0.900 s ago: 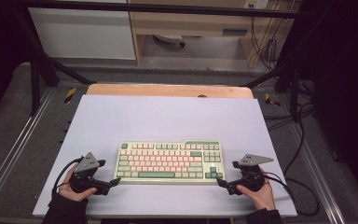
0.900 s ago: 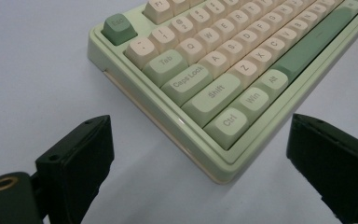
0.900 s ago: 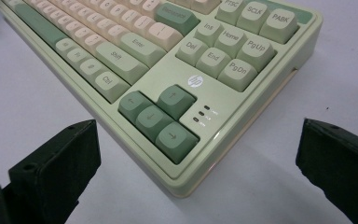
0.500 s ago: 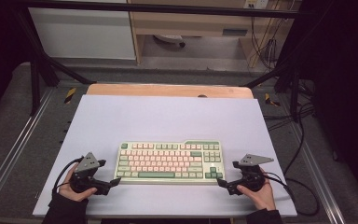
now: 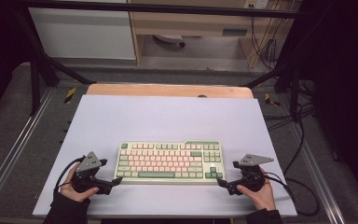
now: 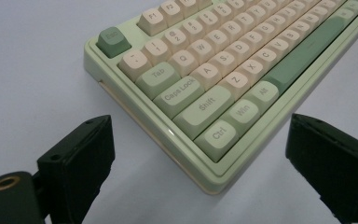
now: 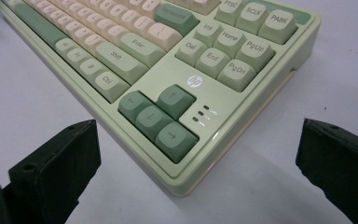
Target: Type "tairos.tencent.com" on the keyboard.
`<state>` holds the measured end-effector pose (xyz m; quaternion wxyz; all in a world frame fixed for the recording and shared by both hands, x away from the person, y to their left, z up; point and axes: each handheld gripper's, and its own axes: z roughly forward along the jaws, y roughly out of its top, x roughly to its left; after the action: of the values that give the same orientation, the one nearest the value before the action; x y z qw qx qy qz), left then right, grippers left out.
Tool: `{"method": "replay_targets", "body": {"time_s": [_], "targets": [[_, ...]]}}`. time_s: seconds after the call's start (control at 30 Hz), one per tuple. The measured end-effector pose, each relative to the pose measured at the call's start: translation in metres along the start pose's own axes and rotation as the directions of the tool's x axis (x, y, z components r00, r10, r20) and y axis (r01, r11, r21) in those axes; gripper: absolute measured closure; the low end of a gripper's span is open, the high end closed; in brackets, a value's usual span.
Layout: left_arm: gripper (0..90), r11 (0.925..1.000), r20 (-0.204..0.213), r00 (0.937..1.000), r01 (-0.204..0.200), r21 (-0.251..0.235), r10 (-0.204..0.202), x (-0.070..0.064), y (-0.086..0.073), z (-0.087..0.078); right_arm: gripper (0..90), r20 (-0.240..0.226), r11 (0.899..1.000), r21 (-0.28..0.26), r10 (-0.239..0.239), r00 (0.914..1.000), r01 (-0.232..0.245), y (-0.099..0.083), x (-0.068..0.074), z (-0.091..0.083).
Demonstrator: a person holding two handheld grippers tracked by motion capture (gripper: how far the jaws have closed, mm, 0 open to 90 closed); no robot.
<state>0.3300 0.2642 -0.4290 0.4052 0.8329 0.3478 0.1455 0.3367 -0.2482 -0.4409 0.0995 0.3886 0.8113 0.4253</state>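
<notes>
Keyboard keys read Tab, Caps Lock, Shift, Ctrl, Win, Alt; at 3 o'clock end Enter, Home, PgDn, "hp" logo.

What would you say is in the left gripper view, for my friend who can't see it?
A pale green keyboard with cream and green keys lies on a white table, its near corner with the Ctrl key pointing toward the camera. The left gripper is open, one black jaw on each side of that corner, not touching it.

Glossy pale-green plastic keyboard with matt keycaps lies on a smooth matt table
</notes>
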Motion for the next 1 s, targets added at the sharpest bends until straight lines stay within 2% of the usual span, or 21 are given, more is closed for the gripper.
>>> {"method": "replay_targets", "body": {"time_s": [0.4, 0.7, 1.0], "targets": [[8.9, 0.9998, -0.006, 0.9999, -0.011, -0.014, 0.011, -0.009, 0.011, 0.002, 0.3, 0.002, 1.0, 0.0, 0.003, 1.0, -0.003, 0.0, 0.0, 0.0], [11.3, 0.9997, -0.009, 1.0, -0.001, -0.025, 0.001, -0.016, 0.023, 0.006, 0.3, 0.006, 1.0, 0.0, 0.003, 1.0, -0.003, 0.001, 0.0, 0.0], [15.4, 0.9995, 0.006, 0.9996, -0.029, -0.012, 0.029, -0.025, 0.036, 0.016, 0.3, 0.005, 1.0, -0.002, 0.001, 1.0, -0.001, 0.001, 0.0, 0.0]]}}
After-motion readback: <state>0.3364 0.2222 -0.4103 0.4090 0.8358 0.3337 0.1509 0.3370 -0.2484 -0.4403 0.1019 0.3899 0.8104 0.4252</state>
